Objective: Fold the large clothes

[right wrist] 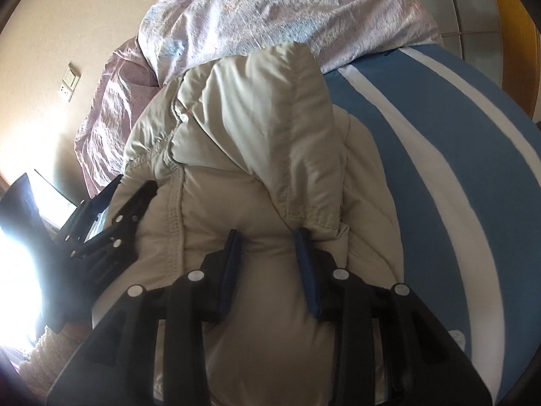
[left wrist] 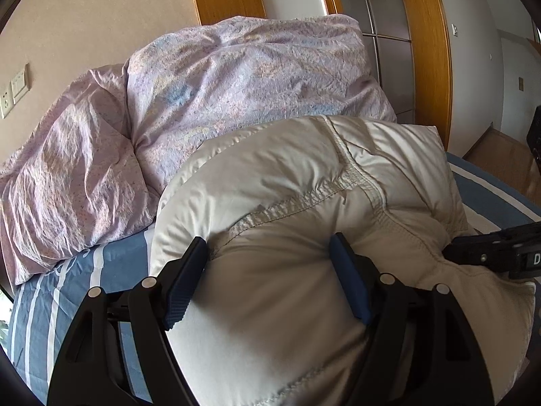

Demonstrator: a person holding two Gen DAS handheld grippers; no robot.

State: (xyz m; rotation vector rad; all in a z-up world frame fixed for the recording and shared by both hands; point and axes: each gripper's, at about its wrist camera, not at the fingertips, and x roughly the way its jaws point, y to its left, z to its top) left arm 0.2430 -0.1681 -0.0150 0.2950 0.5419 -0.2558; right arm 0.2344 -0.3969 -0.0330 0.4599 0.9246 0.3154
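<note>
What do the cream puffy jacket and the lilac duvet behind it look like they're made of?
Cream puffy jacket: likely nylon or polyester shell with a slight sheen, its stitched seams parting bulging, down-like padded sections. Lilac duvet: probably thin printed cotton, matte with fine crinkles, though one part looks glossier.

- A lilac duvet (left wrist: 236,77) is lying bunched on the bed, against the wall.
- A blue striped sheet (right wrist: 439,155) is covering the bed.
- A socket plate (left wrist: 13,91) is sitting on the wall.
- A wooden door frame (left wrist: 429,50) is standing behind.

Bed (right wrist: 439,155), blue-white striped sheet; cream padded jacket (left wrist: 304,182) on it, lilac duvet (left wrist: 236,77) behind, probably touching.
</note>
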